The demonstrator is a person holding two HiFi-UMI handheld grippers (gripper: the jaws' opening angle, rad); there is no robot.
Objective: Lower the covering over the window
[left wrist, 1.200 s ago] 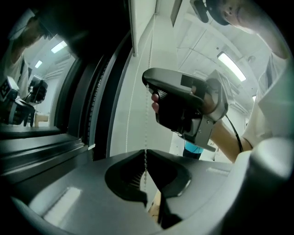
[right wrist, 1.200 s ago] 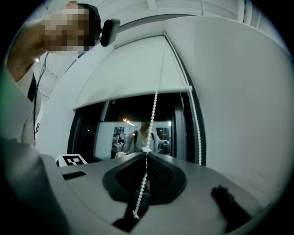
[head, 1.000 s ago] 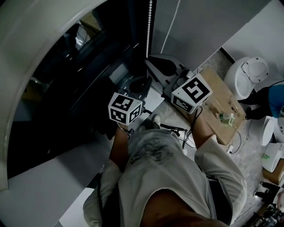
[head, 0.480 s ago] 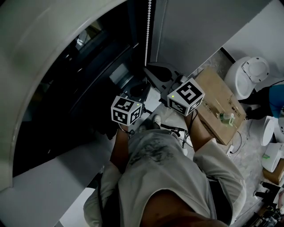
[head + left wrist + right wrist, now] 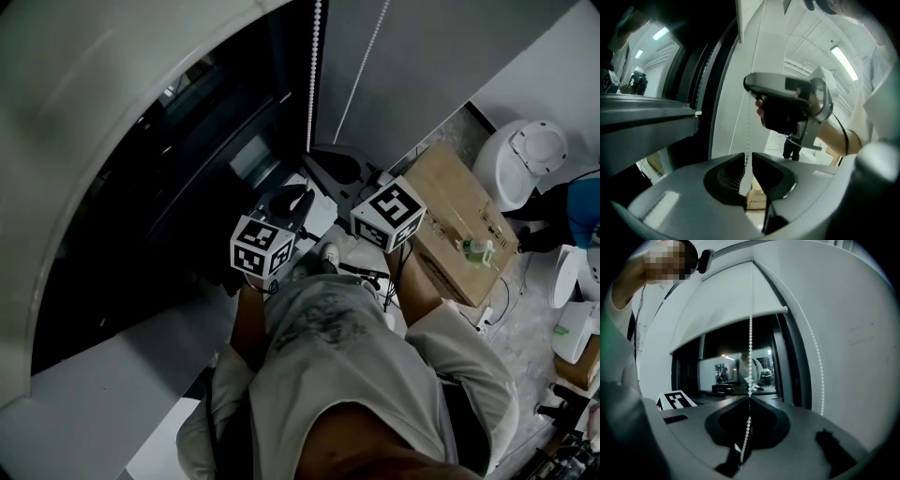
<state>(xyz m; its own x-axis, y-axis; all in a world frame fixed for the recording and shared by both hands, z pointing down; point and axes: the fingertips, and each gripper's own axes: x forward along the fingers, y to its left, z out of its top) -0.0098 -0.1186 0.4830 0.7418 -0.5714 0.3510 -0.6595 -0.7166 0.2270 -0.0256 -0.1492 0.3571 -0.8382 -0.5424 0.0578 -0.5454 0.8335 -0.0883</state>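
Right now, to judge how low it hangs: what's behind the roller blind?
Below the roller blind, the dark window shows, a lit room visible in it. The window's upper part is covered by the blind.

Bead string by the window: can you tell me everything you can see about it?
The bead string is a thin chain of small round white beads, plastic by the look. Two strands come down from the top of the pale roller blind. One hangs free along the wall. The other runs straight down into the right gripper, whose jaws are shut on it. A strand also passes between the left gripper's jaws, which have just been opening and stand slightly apart.
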